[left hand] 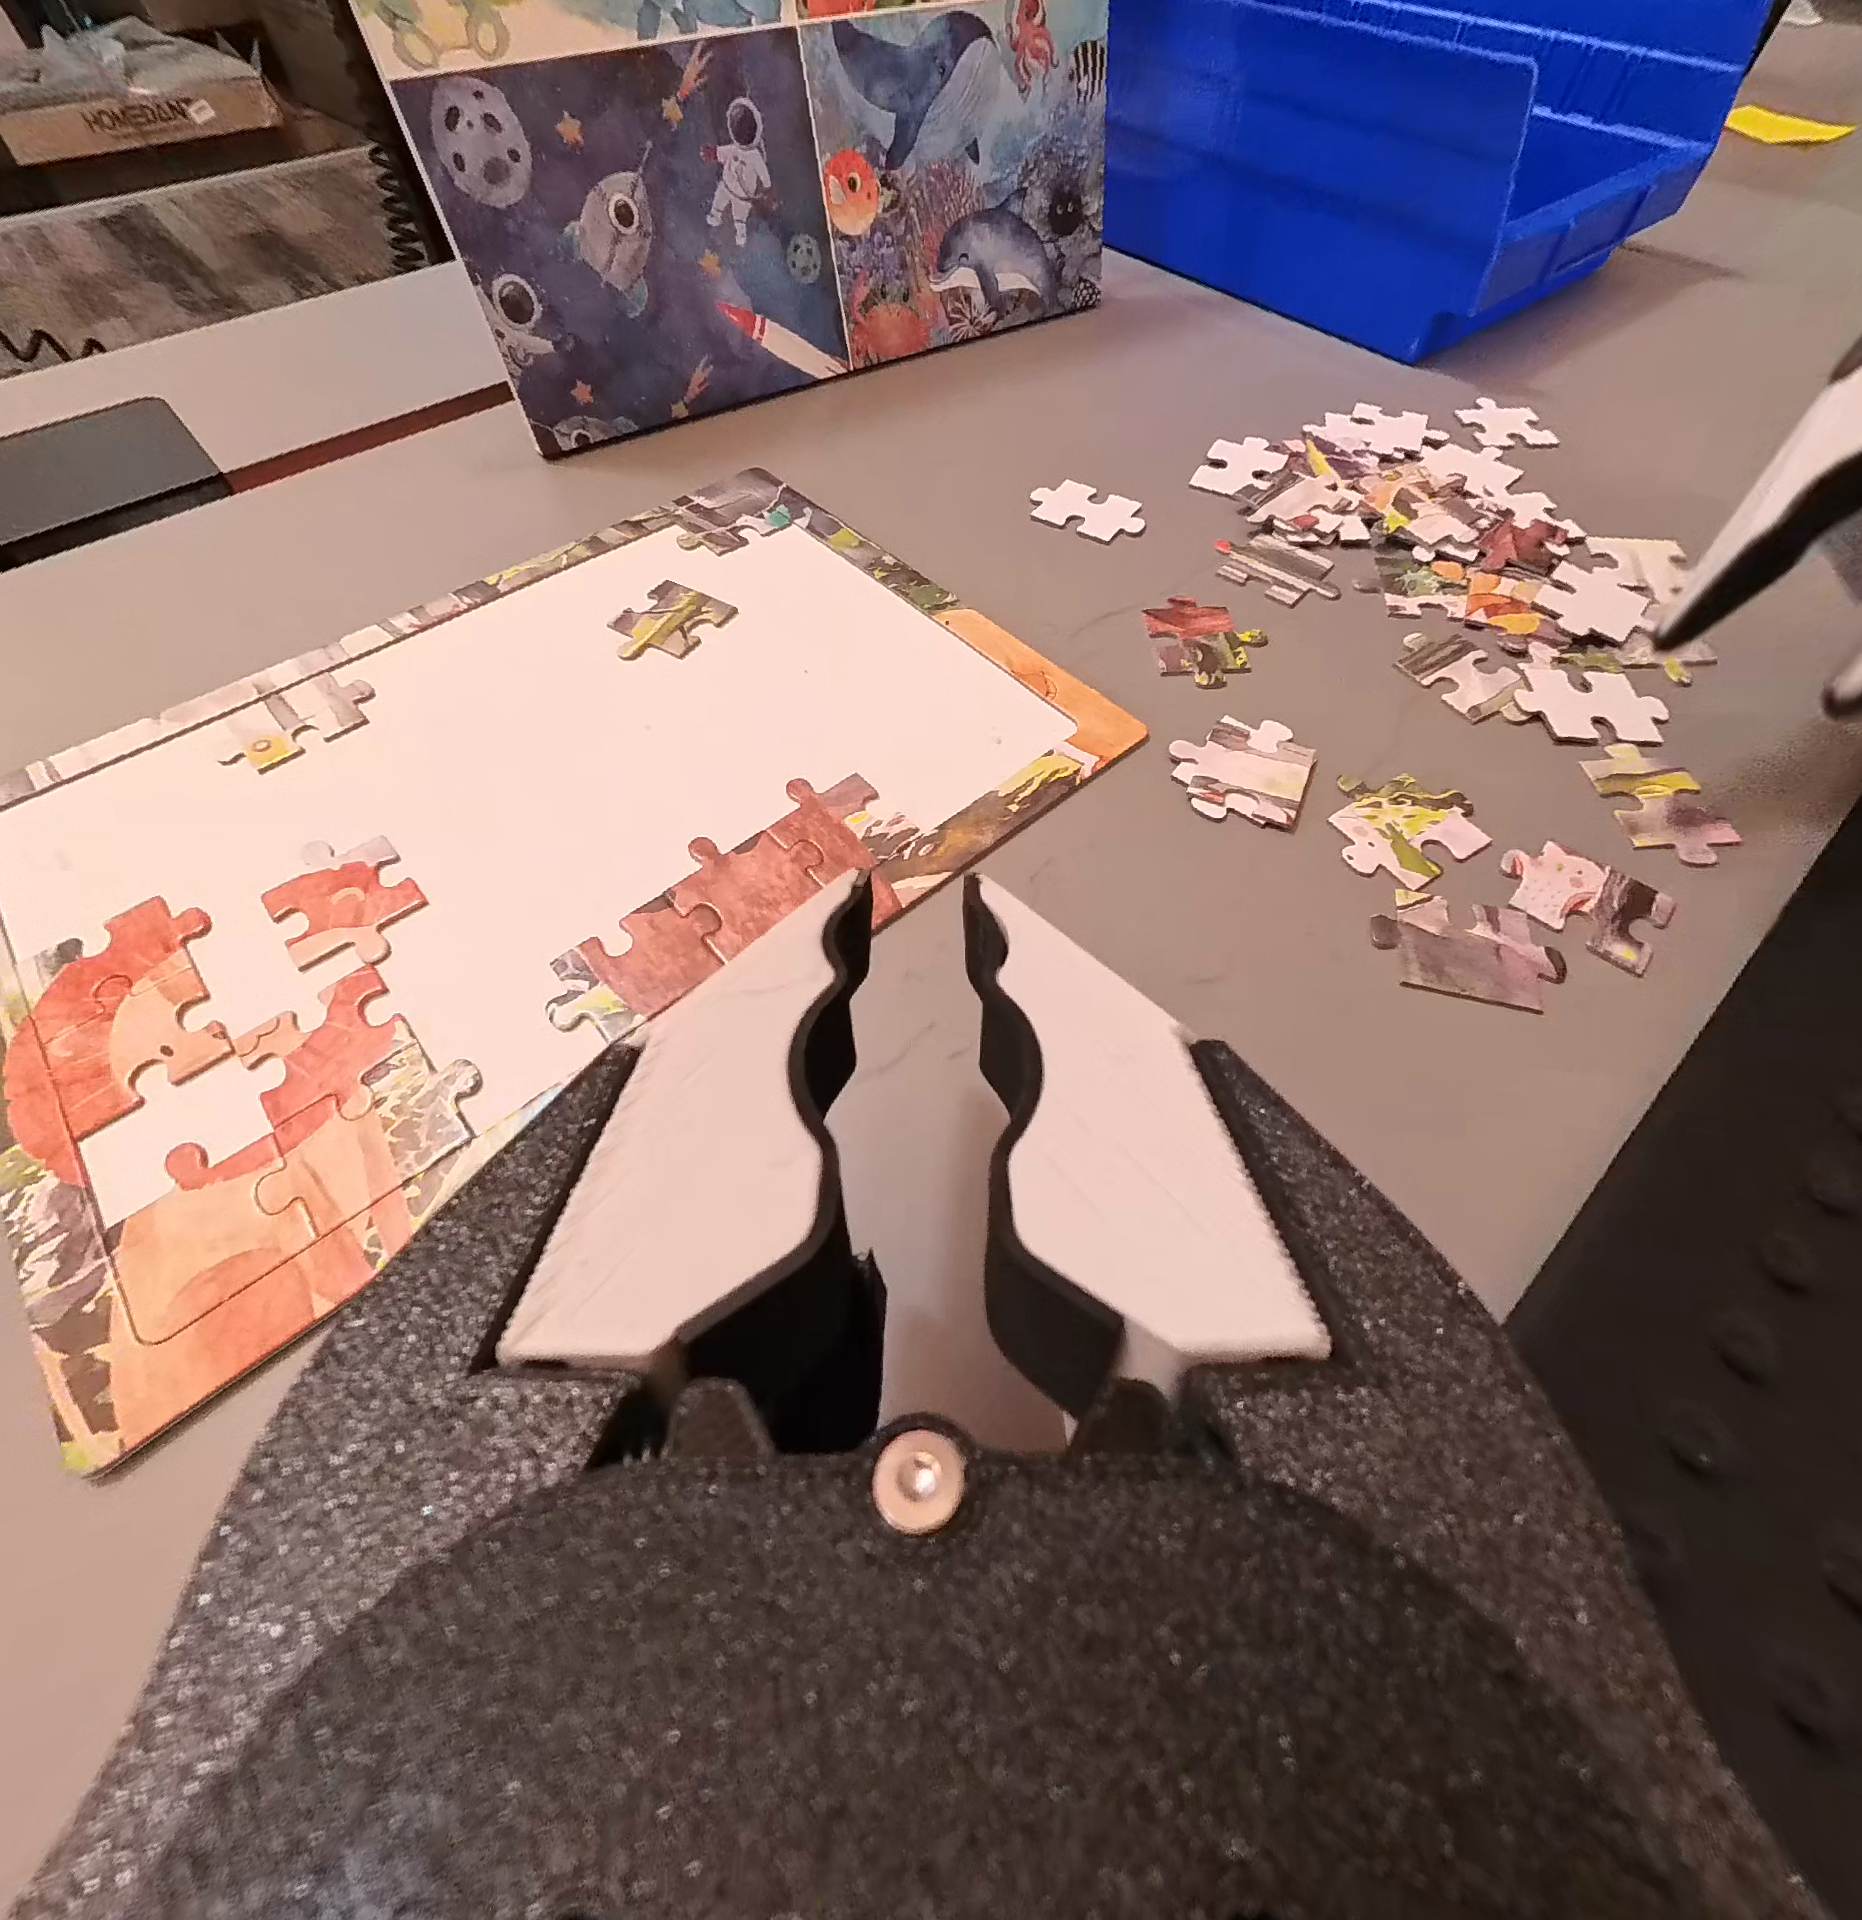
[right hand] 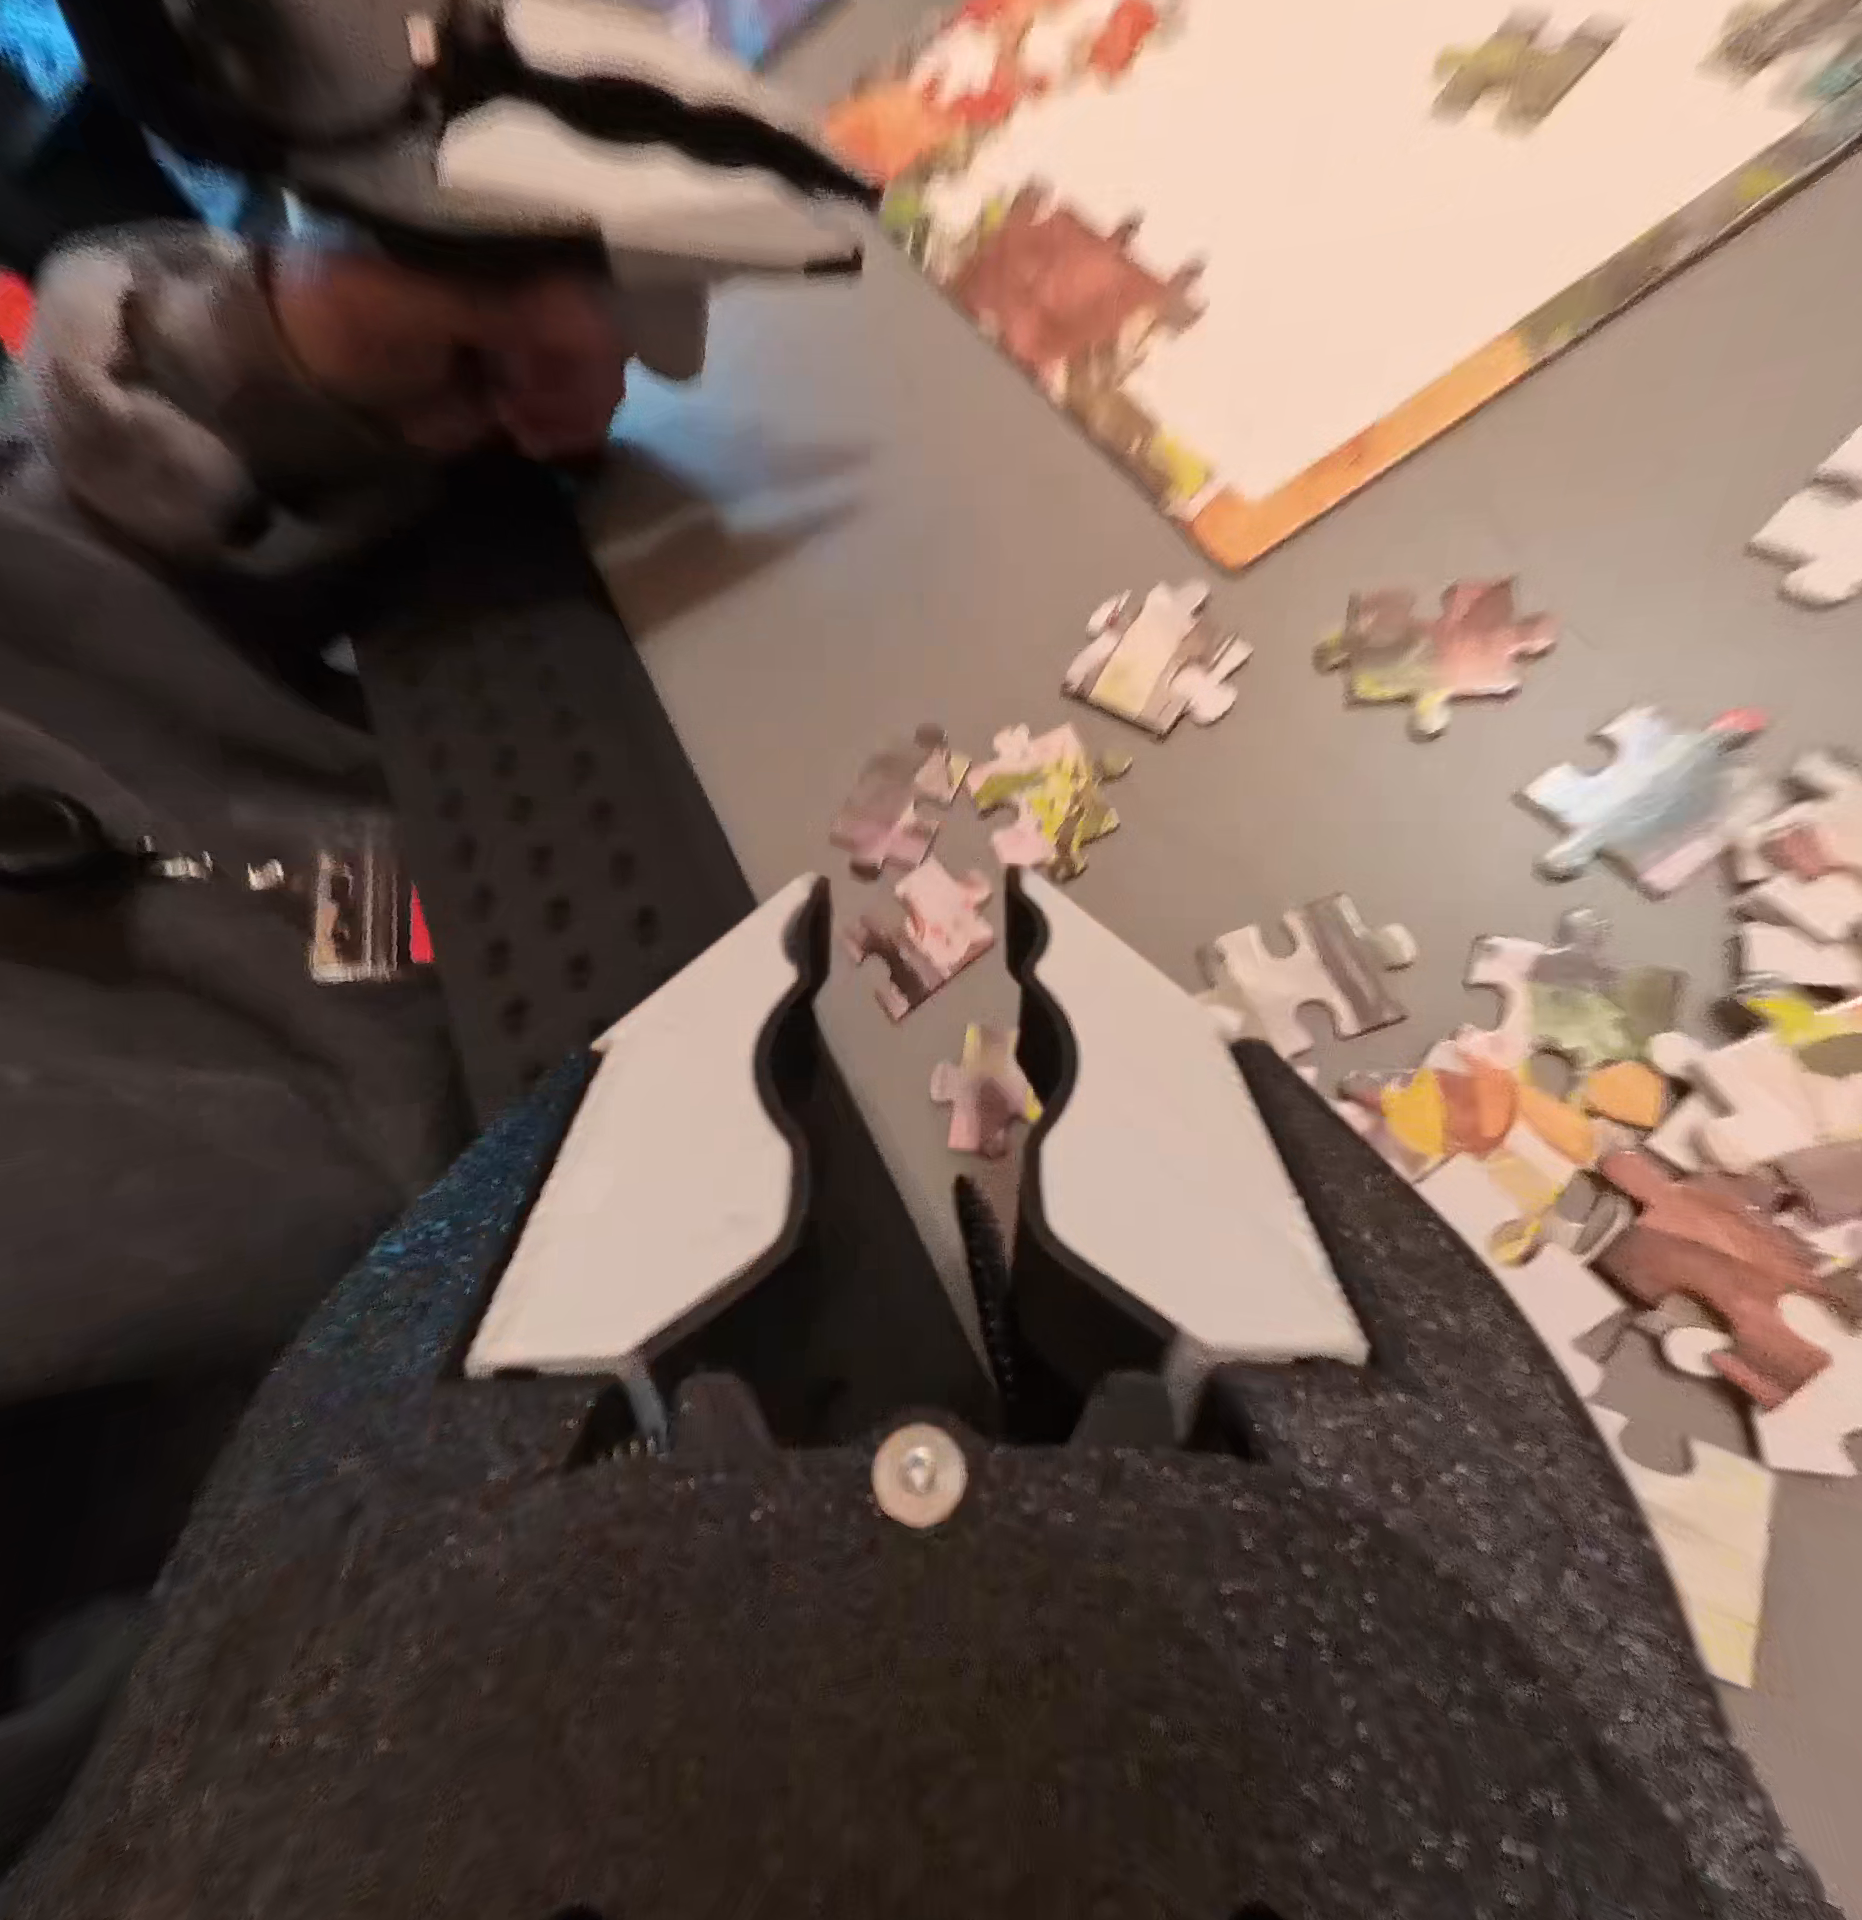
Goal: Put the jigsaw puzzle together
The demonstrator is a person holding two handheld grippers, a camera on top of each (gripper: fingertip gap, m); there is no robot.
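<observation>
The puzzle board (left hand: 553, 727) lies flat on the grey table, with a white inside. Orange lion pieces (left hand: 231, 1039) sit at its near left and a brown row (left hand: 740, 904) along its near edge. My left gripper (left hand: 916, 894) is open and empty, its tips over the board's near edge. Loose pieces (left hand: 1426, 540) are heaped to the right. My right gripper (right hand: 916, 894) is open above the table, and a pink and grey piece (right hand: 922, 935) lies flat between its tips. It also shows in the left wrist view (left hand: 1753, 670). The right wrist view is blurred.
An illustrated puzzle box (left hand: 750, 208) stands behind the board, with a blue bin (left hand: 1426, 156) beside it. A black dimpled mat (left hand: 1737, 1247) runs along the table's right edge. A person in dark clothing (right hand: 179, 1039) is at the left in the right wrist view. The left gripper's tips are roughly 20 cm from the right gripper's.
</observation>
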